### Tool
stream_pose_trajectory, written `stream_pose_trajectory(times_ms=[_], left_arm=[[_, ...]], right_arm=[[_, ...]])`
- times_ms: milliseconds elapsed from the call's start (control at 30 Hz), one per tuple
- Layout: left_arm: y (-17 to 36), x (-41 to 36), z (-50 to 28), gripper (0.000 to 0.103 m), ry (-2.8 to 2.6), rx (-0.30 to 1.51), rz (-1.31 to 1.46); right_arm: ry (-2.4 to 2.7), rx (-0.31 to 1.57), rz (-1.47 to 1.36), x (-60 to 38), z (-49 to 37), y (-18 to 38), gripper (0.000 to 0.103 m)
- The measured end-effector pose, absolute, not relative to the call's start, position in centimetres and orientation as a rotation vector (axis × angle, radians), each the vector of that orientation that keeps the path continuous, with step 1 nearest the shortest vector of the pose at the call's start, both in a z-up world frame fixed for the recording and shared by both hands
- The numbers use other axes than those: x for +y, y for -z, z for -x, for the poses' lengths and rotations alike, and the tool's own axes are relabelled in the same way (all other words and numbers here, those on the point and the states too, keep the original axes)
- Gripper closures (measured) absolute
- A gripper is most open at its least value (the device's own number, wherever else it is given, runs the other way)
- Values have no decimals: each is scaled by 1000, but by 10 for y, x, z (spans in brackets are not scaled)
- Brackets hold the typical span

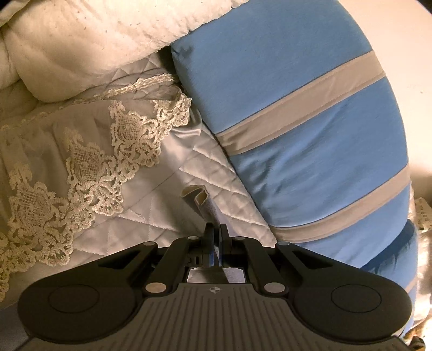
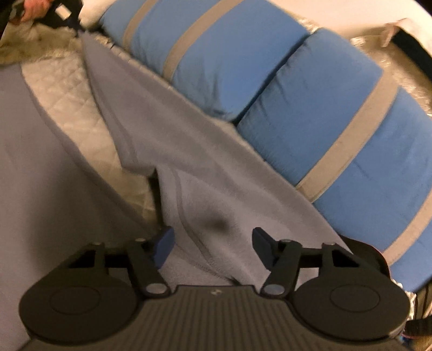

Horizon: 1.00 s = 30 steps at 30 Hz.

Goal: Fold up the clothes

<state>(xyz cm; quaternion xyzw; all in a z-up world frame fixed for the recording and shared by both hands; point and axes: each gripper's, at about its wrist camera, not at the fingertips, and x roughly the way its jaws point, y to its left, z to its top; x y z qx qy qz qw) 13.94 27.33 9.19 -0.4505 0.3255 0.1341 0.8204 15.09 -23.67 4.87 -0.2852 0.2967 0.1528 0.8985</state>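
A grey fleece garment [image 2: 189, 167] lies spread on the quilted bed cover, running along the blue pillows. My left gripper [image 1: 216, 229] is shut on a bunched edge of the grey garment [image 1: 201, 201], which sticks up between its fingers. My right gripper [image 2: 213, 240] is open just above the garment, with a seamed fold of the cloth lying between its jaws. The left gripper and the hand holding it show small at the far top left of the right wrist view [image 2: 62, 13].
Blue pillows with grey stripes [image 1: 297, 108] [image 2: 337, 129] stand along the right of the garment. A quilted satin bed cover [image 1: 162, 194] [image 2: 73, 89] has a cream lace border [image 1: 94, 151]. A rolled white blanket [image 1: 89, 40] lies at the far left.
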Motion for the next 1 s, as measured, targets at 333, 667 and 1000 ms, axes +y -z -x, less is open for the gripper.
stream_pose_trajectory(times_ms=[333, 667, 1000], left_arm=[[-89, 275, -145, 100, -283, 700, 966], [-92, 279, -143, 100, -332, 752, 938], [-76, 281, -134, 100, -416, 919, 864]], right_arm=[[-358, 694, 729, -232, -157, -39, 99], [-330, 617, 861, -261, -144, -71, 100], [-436, 660, 914, -264, -125, -67, 101]])
